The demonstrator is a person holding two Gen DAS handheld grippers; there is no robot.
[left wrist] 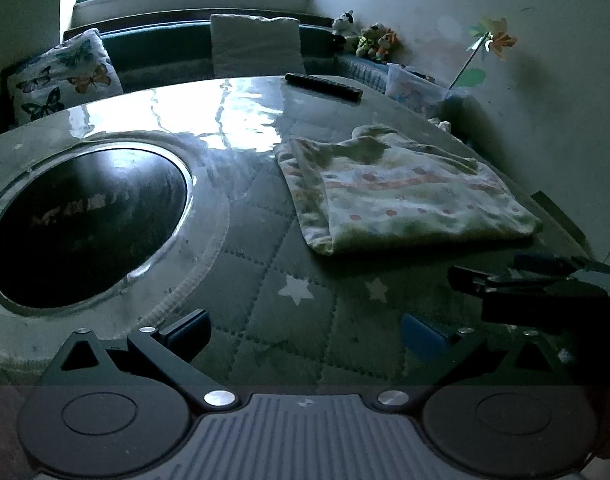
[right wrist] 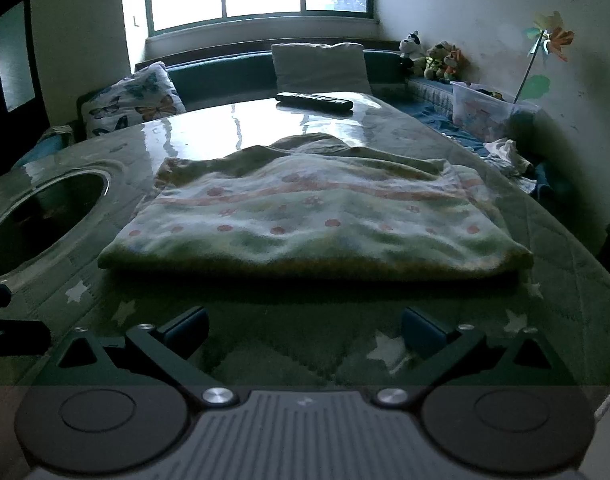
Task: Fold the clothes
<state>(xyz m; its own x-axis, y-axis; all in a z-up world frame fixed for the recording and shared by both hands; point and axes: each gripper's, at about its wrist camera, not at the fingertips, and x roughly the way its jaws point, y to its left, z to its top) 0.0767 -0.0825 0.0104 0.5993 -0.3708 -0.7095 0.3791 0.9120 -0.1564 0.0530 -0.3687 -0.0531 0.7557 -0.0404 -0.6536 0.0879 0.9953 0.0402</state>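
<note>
while both grippers' fingers (left wrist: 187,330) (right wrist: 423,330) stand apart, only the left view shows the right gripper (left wrist: 537,284) beside the folded garment (left wrist: 405,192).

Home living room: sofa cushions (right wrist: 133,98), plush toys (right wrist: 433,58).

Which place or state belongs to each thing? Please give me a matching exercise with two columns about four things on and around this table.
Things:
1. garment
2. remote control
3. butterfly pillow
4. toy animals

Places or states:
A. far edge of the table
B. corner under the window, by the wall
C. folded on the quilted cover
D. bench, left of the table

Pairs: 1-C, 2-A, 3-D, 4-B
</note>
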